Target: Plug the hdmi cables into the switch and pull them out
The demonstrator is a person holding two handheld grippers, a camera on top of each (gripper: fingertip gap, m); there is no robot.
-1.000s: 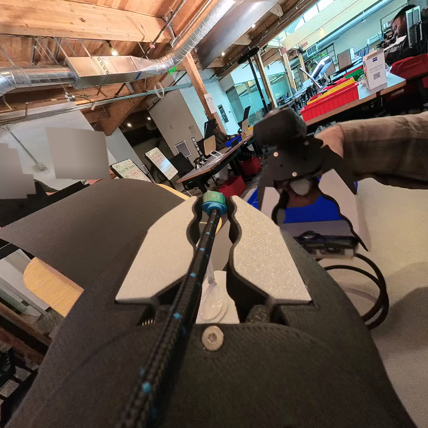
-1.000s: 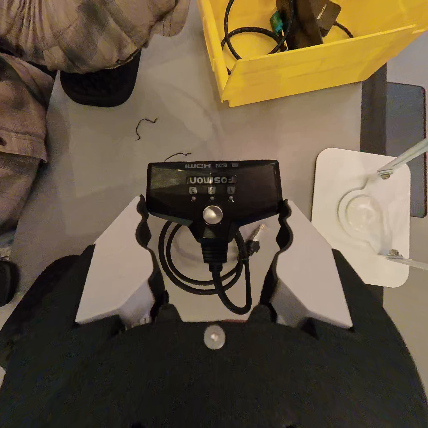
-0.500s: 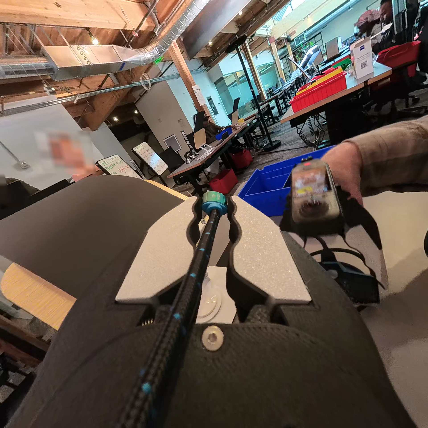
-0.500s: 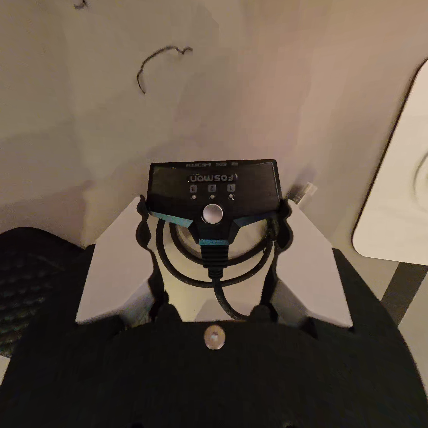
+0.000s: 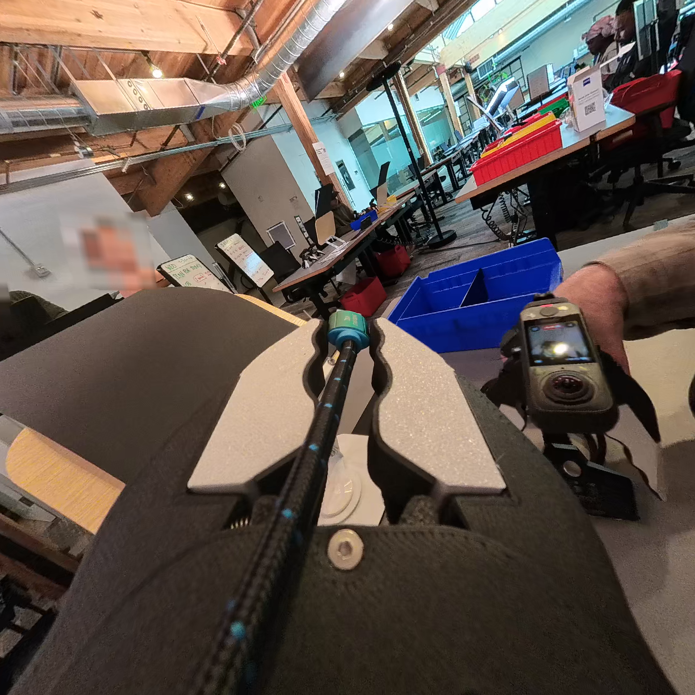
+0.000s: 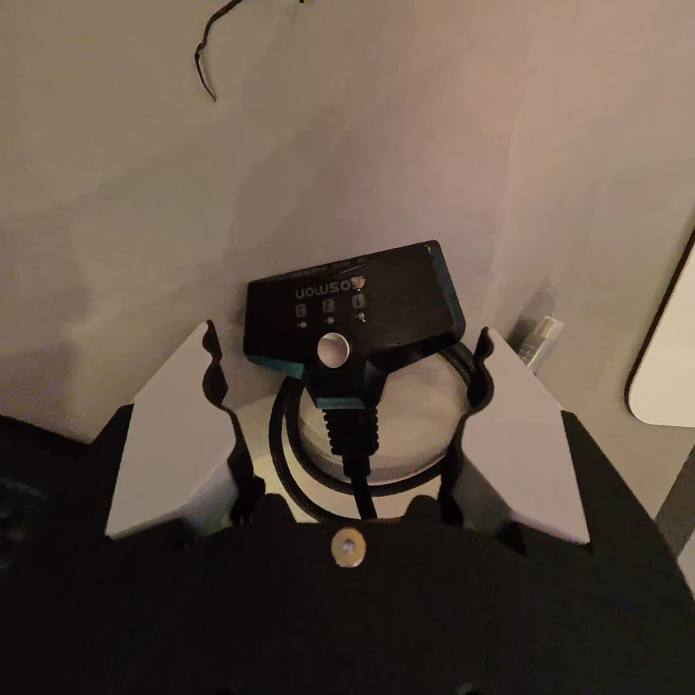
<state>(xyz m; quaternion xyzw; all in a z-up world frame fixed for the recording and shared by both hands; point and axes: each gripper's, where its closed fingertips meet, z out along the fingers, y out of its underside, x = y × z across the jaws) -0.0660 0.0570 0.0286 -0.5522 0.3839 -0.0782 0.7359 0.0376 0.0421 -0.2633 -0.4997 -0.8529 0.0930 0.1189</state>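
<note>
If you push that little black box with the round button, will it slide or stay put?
It would probably slide and turn easily: the switch looks small and light, and it lies on the smooth table. It already sits crooked between the open right gripper. Its thick black cord, curled underneath, looks springy and may tug it askew.
</note>
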